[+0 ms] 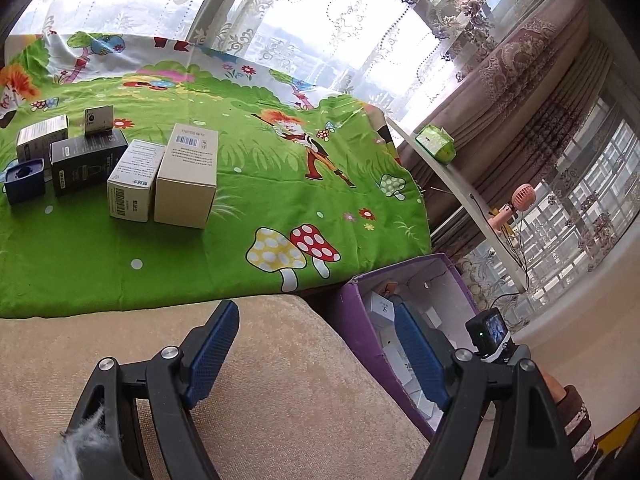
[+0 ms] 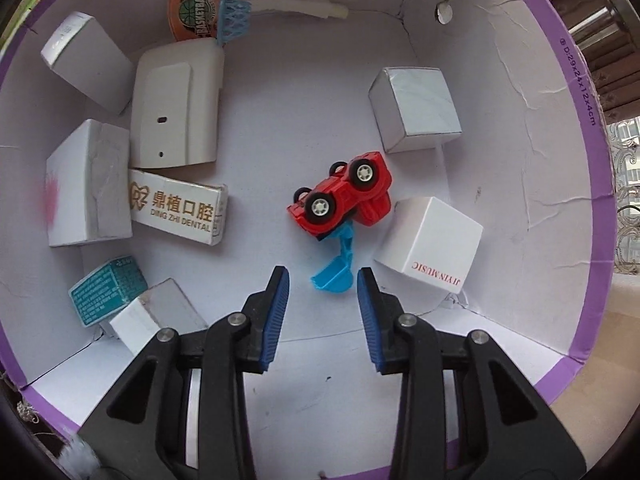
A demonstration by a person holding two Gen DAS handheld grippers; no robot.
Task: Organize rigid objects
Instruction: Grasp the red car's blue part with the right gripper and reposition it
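Inside the purple-rimmed cardboard bin [image 2: 576,128] lay seven plain or printed white cardboard boxes, one teal printed carton [image 2: 106,291], one white moulded plastic casing [image 2: 176,104], one orange toy basketball backboard with a blue net [image 2: 206,4], and one red plastic toy truck with a blue scoop [image 2: 344,200]. On the green cartoon-printed cloth [image 1: 280,184] stood six packages: one tall beige cardboard box [image 1: 188,176], one white barcode-labelled box [image 1: 134,178], one black box [image 1: 82,158], one grey box [image 1: 42,136], one small silver-grey box [image 1: 99,119] and one open dark blue case [image 1: 25,179]. One green tissue pack [image 1: 436,143] and one pink handheld fan [image 1: 516,204] sat on the white ledge.
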